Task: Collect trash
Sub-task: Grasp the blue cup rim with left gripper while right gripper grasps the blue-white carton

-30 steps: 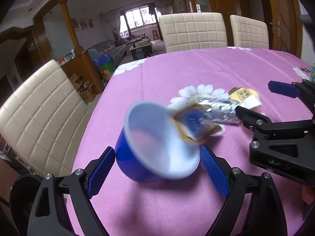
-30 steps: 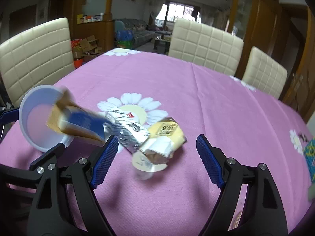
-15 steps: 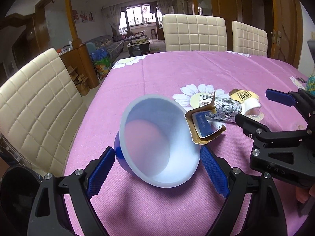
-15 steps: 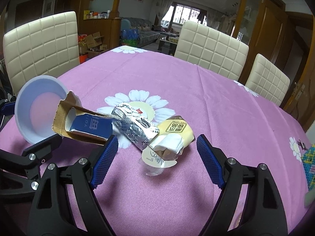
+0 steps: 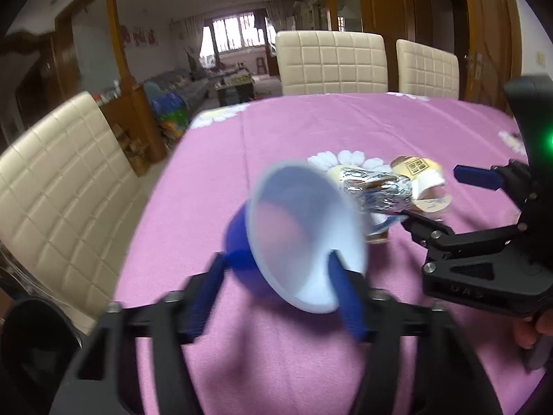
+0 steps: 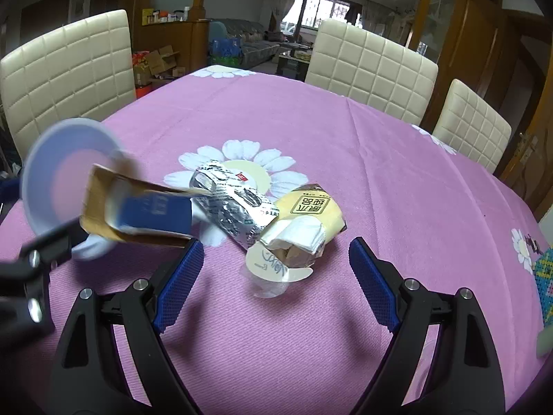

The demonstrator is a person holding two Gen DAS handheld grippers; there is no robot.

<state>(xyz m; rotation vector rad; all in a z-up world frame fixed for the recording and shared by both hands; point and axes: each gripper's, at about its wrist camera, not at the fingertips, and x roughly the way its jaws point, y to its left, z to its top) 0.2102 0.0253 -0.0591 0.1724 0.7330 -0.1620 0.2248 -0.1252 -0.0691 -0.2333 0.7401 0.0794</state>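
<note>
Since the earlier frame our left gripper (image 5: 276,287) has closed in on the blue cup (image 5: 304,238): the pads that stood wide of it now press its sides, one outside the blue wall, the other at the white rim, and the cup (blurred, so it is in motion) lies tipped with its mouth toward the trash. The brown and blue carton (image 6: 138,211), which stood clear at the cup's rim before, is now mostly hidden behind the cup in the left view, while the right view shows it across the cup's mouth.

Going rightward over the pink tablecloth (image 6: 380,159), the crumpled silver wrapper (image 6: 235,207) lies on the printed daisy, touching the carton's right end. Just right of it rests the yellow packet (image 6: 311,214), with a white round lid (image 6: 273,266) against its near edge.

Further right, our right gripper (image 6: 273,276) hangs with its jaws spread wide and nothing between them, its blue pads flanking the lid and the packet's near end without touching either.

Cream quilted chairs (image 6: 369,62) stand along the table's left and far sides.
</note>
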